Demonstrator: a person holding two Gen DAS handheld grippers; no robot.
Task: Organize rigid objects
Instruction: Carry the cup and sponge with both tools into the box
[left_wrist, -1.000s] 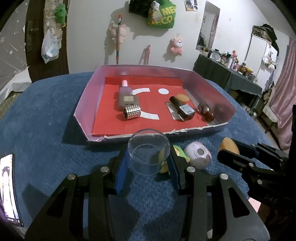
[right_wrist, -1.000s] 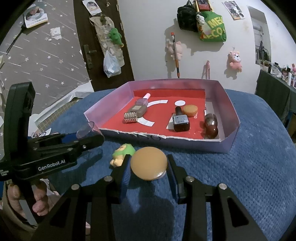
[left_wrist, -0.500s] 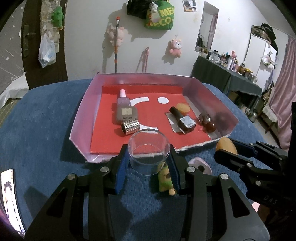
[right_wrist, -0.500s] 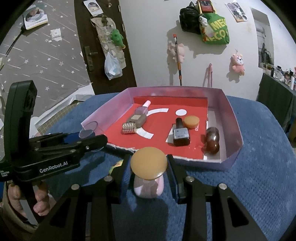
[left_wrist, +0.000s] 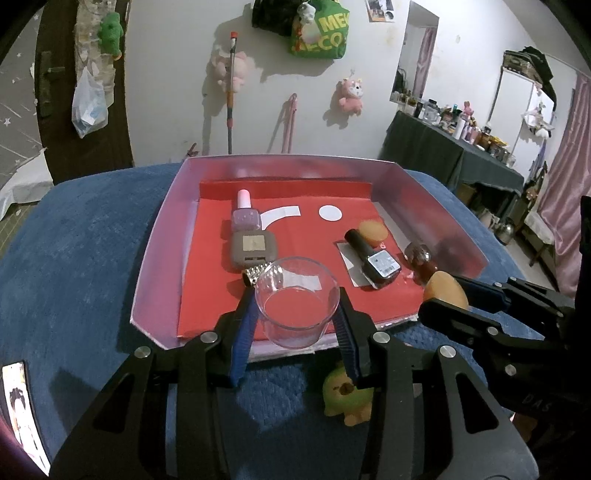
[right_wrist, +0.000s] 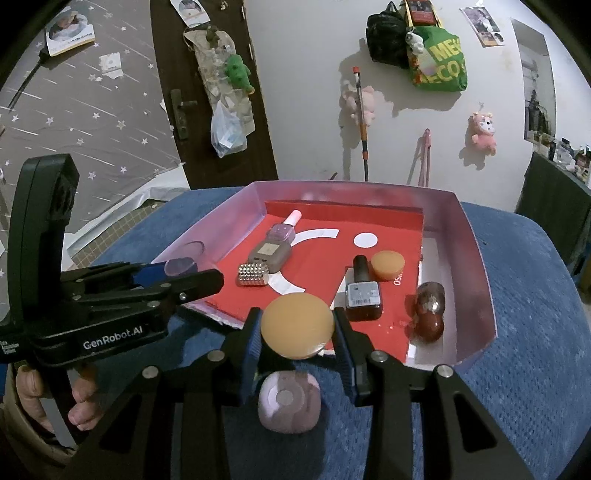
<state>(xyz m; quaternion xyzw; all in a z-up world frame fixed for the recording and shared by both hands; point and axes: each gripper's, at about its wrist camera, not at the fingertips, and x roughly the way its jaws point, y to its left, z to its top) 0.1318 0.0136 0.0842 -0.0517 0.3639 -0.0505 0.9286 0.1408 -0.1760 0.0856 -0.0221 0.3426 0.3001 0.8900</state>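
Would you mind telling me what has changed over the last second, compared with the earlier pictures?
Both grippers advanced toward the tray: the left gripper carried its clear cup from above the blue cloth to over the tray's near edge, and the right gripper brought its tan disc up alongside. Both grips stayed shut; the items in the tray and the green toy did not move.

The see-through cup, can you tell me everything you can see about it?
The see-through cup is a small round tumbler, clear plastic by its look, and empty. It sits upright, mouth up, pinched between the blue pads of the left hand-held gripper. It hangs above the near edge of the pink tray, touching only those pads. Through its wall you can see the tray's red floor.
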